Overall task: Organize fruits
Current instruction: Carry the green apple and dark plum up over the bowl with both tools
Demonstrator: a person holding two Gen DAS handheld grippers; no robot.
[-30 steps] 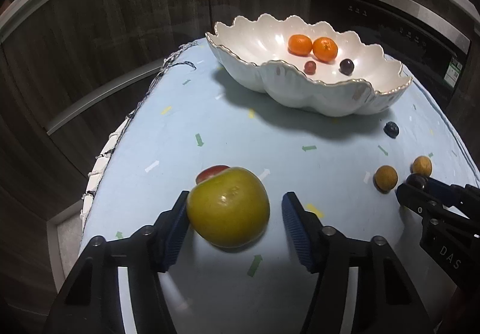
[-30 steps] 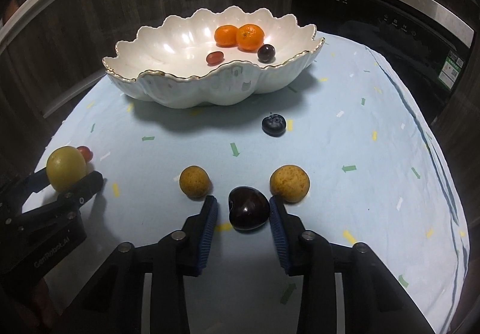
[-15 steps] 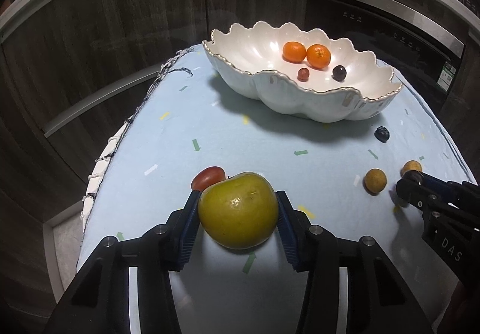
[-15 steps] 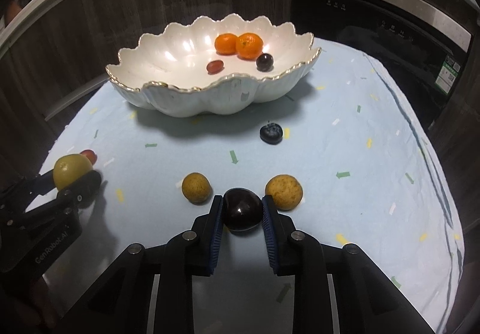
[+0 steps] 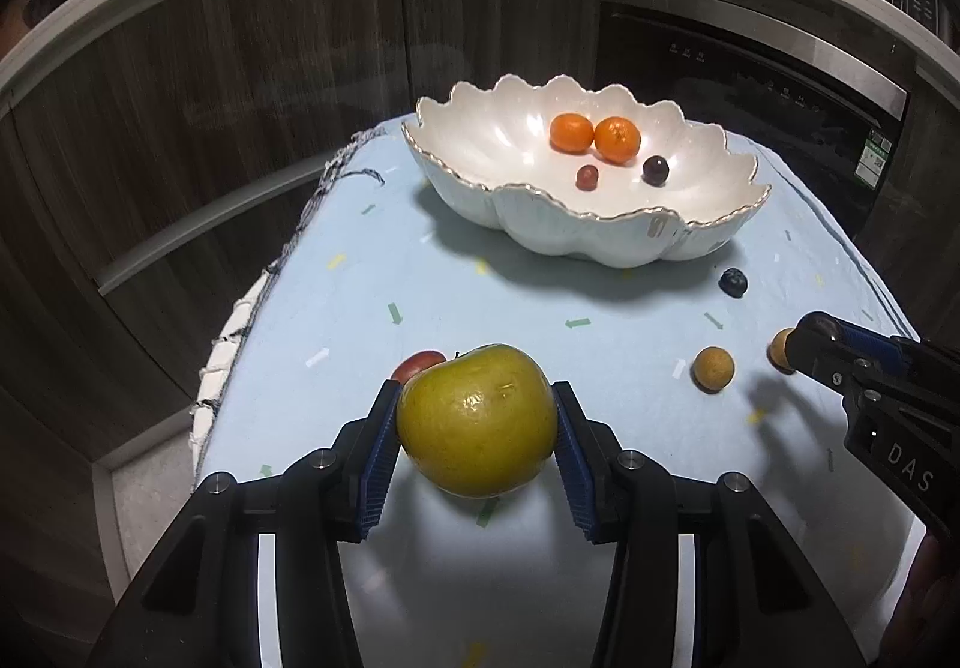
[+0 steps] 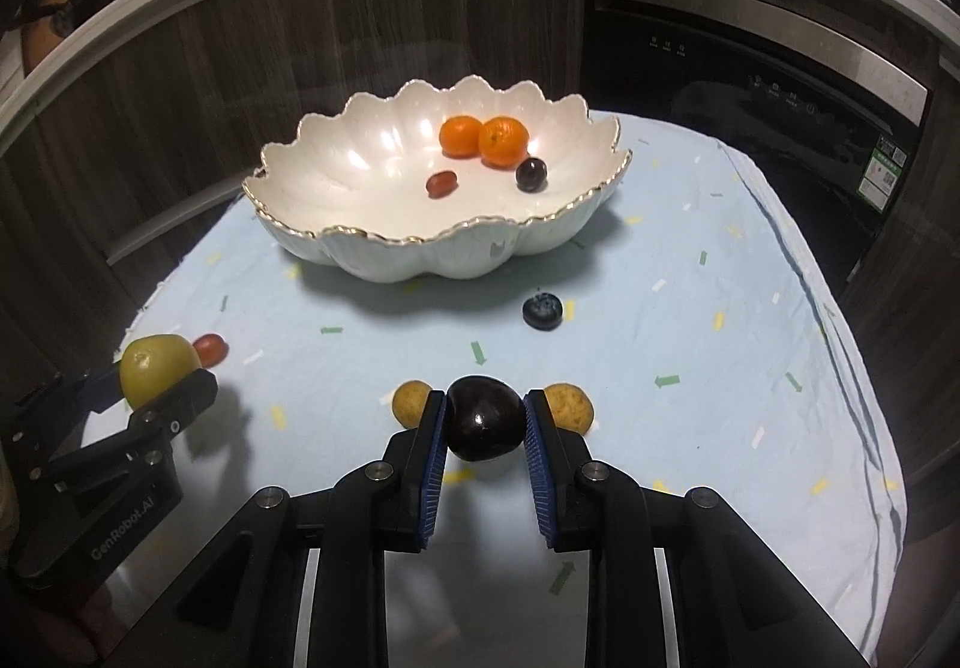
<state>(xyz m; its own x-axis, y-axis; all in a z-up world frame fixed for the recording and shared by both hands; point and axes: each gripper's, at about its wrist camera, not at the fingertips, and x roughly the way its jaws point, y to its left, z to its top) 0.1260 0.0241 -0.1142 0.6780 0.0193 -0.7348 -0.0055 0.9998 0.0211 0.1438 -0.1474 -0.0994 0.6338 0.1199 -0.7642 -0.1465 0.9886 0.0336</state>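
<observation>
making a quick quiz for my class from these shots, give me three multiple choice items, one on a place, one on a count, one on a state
1. Where does the blueberry lie?
A. on the cloth in front of the bowl
B. inside the bowl
C. in a gripper

2. How many fruits are in the white bowl?
A. two
B. four
C. six

3. What is the left gripper doing?
A. standing open over bare cloth
B. clamped on the yellow-green apple
C. clamped on an orange

Answers:
1 A, it sits alone on the blue cloth near the bowl's front wall.
2 B, two oranges, a red grape and a dark grape.
3 B, both pads press the apple's sides.
</observation>
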